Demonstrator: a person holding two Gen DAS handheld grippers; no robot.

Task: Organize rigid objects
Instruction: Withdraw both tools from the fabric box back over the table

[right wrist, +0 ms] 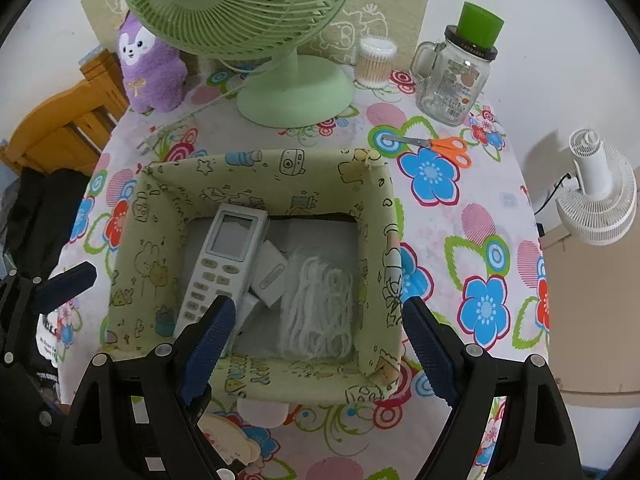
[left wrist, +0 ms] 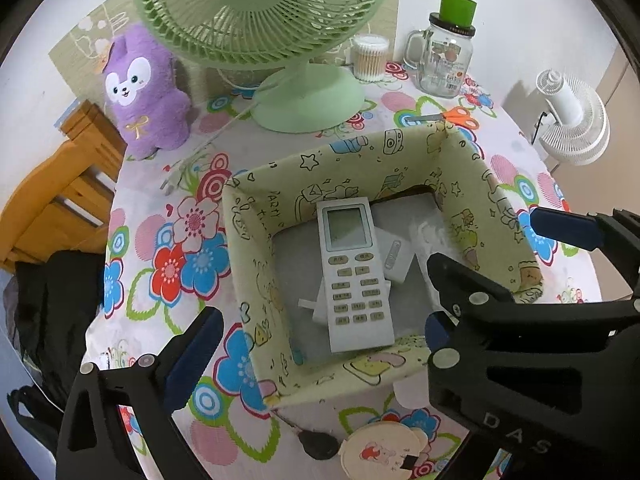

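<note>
Inside the yellow-green fabric box [left wrist: 472, 200] lies a white remote control [left wrist: 356, 272], face up, its screen end toward the far wall and propped over a small white adapter [right wrist: 272, 276]. Beside these, on the box floor, sits a clear bag of white cord [right wrist: 320, 312]. The box stands on a round table [right wrist: 452, 216] covered with a flowered cloth.

Above the box's near left part, the left gripper [left wrist: 316, 340] hangs with its jaws spread wide and nothing between the pads; the remote lies below the gap, untouched. The right gripper [right wrist: 320, 344] hovers over the near right part of the box, its jaws apart as well and gripping nothing; its right finger shows outside the box's right wall.

Behind the box stands a green desk fan [left wrist: 280, 40], with a purple plush toy [left wrist: 144, 92] to its left. To the right of the fan are a tub of cotton swabs [right wrist: 376, 62] and a glass mug-jar [right wrist: 456, 80] with a green cap. Orange-handled scissors [right wrist: 436, 146] lie just beyond the box's far right corner. A white fan [right wrist: 600, 196] stands off the table at the right, and a wooden chair [left wrist: 60, 200] at the left.
</note>
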